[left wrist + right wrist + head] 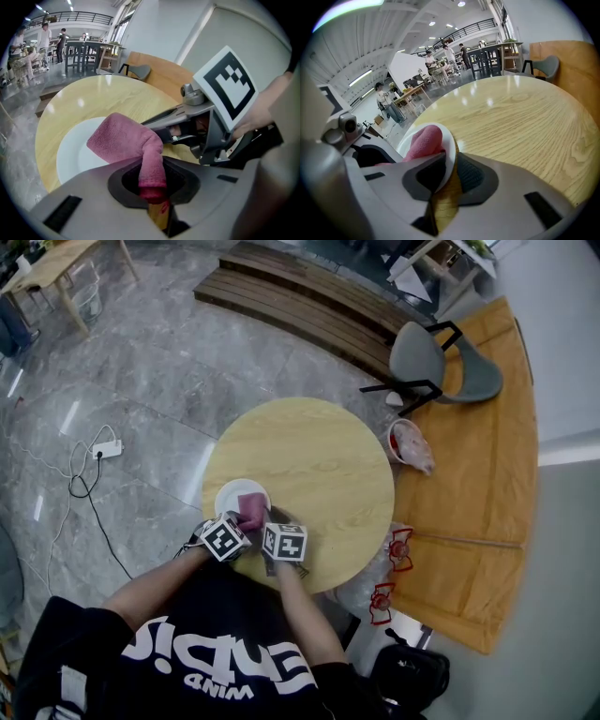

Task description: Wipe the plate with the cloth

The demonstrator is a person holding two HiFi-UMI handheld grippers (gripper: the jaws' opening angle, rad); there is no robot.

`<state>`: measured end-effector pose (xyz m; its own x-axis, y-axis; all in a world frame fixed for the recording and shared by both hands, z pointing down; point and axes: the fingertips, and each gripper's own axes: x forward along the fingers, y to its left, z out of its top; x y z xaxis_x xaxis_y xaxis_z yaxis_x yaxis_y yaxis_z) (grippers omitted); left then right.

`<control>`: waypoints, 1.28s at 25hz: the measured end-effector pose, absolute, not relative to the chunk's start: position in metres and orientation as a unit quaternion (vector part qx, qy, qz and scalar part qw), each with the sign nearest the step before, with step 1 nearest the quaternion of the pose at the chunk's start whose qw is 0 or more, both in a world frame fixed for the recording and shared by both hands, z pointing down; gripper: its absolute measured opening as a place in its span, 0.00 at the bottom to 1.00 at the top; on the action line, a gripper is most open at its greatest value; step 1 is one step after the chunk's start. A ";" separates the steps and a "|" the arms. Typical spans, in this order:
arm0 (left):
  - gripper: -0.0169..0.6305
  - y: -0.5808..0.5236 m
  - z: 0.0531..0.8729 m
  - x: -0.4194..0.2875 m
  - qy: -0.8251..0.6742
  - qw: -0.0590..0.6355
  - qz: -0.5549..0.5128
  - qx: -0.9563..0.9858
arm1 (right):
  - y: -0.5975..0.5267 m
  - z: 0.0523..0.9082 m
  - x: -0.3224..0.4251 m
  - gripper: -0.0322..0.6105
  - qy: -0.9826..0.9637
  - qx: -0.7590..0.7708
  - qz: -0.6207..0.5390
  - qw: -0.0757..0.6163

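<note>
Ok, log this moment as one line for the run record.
left gripper: shut on cloth | cloth: lying on plate | right gripper: shut on plate rim | plate: near edge of table

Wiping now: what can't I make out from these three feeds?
- Left gripper view: plate's near part, behind cloth and left gripper.
- Right gripper view: plate's face, edge-on, behind cloth and right gripper.
- Head view: both grippers' jaws, under their marker cubes; plate too small to check for dirt.
</note>
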<state>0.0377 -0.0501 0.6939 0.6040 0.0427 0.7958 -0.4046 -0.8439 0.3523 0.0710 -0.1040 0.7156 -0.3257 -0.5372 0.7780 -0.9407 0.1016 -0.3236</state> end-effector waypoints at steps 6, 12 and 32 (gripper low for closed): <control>0.11 -0.049 0.696 0.034 -0.107 0.247 0.435 0.859 | -0.103 0.716 0.071 0.19 -0.706 0.520 0.410 0.251; 0.10 -0.056 0.700 0.014 -0.128 0.255 0.438 0.853 | -0.103 0.717 0.070 0.19 -0.708 0.517 0.411 0.251; 0.10 -0.076 0.691 -0.020 -0.173 0.279 0.435 0.839 | -0.104 0.716 0.070 0.19 -0.713 0.510 0.412 0.249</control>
